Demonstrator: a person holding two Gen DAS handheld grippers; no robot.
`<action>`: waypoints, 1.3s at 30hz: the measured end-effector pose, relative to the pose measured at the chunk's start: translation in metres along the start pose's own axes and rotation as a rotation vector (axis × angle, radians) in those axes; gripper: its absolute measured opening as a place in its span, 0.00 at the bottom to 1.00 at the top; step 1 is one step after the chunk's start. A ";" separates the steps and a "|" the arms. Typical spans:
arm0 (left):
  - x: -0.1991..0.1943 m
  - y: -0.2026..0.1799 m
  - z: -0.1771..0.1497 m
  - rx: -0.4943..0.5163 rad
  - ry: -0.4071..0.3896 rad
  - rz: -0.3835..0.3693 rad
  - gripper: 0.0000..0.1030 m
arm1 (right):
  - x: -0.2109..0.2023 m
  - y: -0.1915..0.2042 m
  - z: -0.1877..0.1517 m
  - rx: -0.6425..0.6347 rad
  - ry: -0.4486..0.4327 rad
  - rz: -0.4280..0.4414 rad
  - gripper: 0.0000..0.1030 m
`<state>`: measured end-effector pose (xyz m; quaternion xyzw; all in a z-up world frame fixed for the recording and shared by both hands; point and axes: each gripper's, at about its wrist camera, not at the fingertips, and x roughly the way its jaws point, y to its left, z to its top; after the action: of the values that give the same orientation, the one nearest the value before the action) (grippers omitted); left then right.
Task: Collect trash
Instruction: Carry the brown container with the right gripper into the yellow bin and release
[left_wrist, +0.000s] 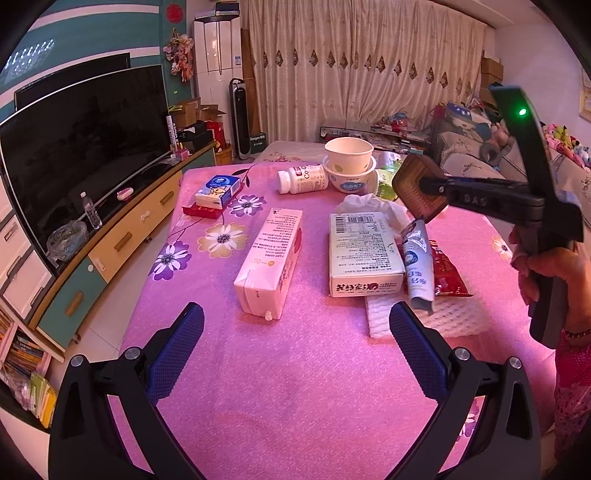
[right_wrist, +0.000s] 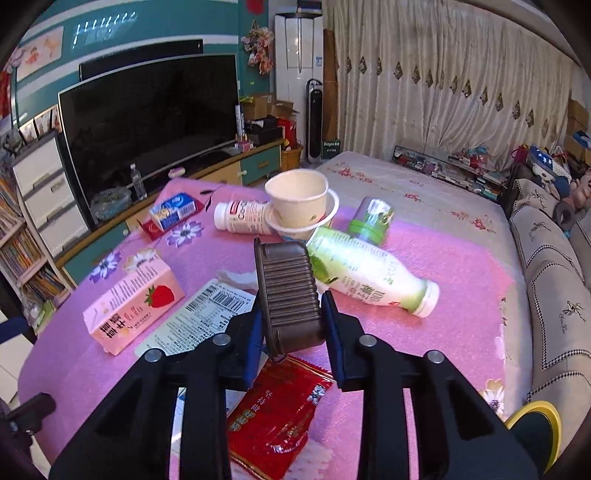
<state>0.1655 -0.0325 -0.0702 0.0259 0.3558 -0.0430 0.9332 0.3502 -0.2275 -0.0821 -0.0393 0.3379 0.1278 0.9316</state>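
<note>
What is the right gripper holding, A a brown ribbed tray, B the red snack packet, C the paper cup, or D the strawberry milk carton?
A: the right gripper has its blue pads on either side of the brown ribbed tray, lifted above the red packet.

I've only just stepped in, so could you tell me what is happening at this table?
A person is clearing trash from a pink-covered table with a gripper in each hand. The right gripper is shut on a brown ribbed plastic tray, held up above the clutter. The left gripper hangs open and empty over the cloth, short of the pink carton.
</note>
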 end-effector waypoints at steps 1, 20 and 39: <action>0.000 -0.002 0.001 0.004 -0.003 -0.004 0.96 | -0.007 -0.002 0.000 0.008 -0.011 -0.001 0.28; -0.008 -0.080 0.018 0.132 -0.047 -0.128 0.96 | -0.125 -0.114 -0.064 0.224 -0.111 -0.234 0.22; 0.039 -0.224 0.035 0.340 0.022 -0.268 0.96 | -0.132 -0.270 -0.210 0.514 0.107 -0.583 0.22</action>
<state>0.1957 -0.2604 -0.0743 0.1357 0.3538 -0.2260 0.8974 0.1937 -0.5494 -0.1627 0.0944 0.3816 -0.2334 0.8894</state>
